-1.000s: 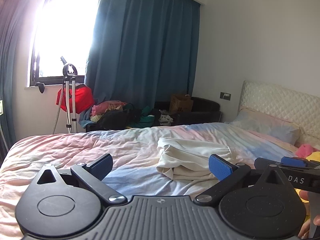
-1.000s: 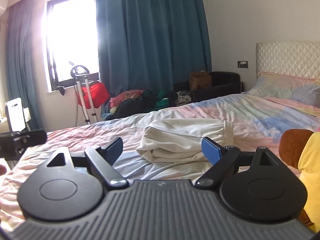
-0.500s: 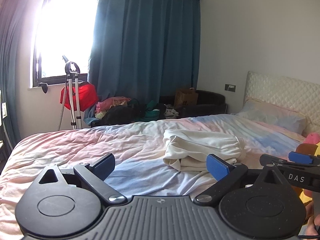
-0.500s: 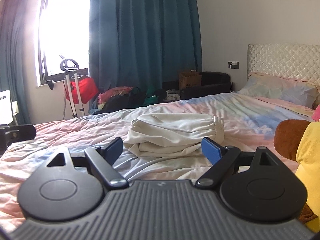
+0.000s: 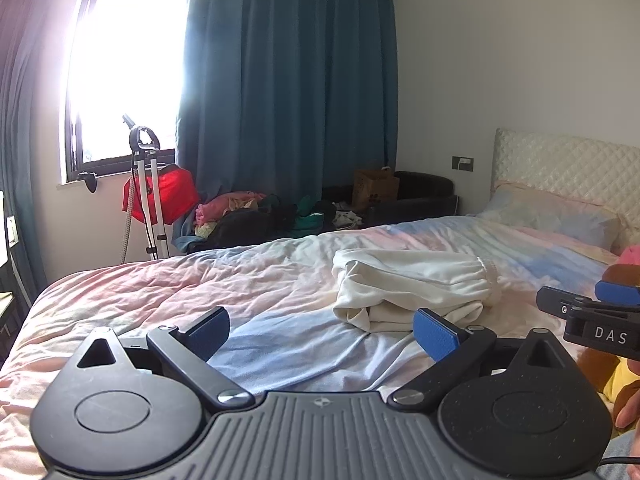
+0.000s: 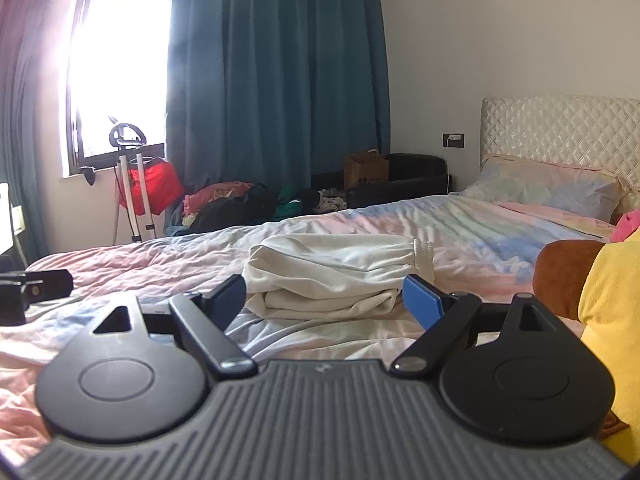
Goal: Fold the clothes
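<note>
A cream-white garment [image 5: 416,284] lies folded in a bundle on the pastel bedspread [image 5: 248,292]; it also shows in the right wrist view [image 6: 340,276]. My left gripper [image 5: 322,330] is open and empty, low over the bed, short of the bundle and to its left. My right gripper [image 6: 324,298] is open and empty, just in front of the bundle, with one blue pad [image 6: 422,302] near its right end. The right gripper's tip [image 5: 592,316] shows at the right edge of the left wrist view. The left gripper [image 6: 32,290] shows at the left of the right wrist view.
A brown and yellow plush toy [image 6: 592,292] lies at the right on the bed. A pillow [image 6: 548,188] and quilted headboard [image 6: 560,128] are at the far right. Beyond the bed are a clothes pile [image 5: 248,216], a red bag on a stand [image 5: 160,196], a cardboard box [image 5: 376,188] and blue curtains [image 5: 288,96].
Both grippers have drawn back a little from the bed and the views have shifted slightly. The bundle has not moved. Both grippers stay open.
</note>
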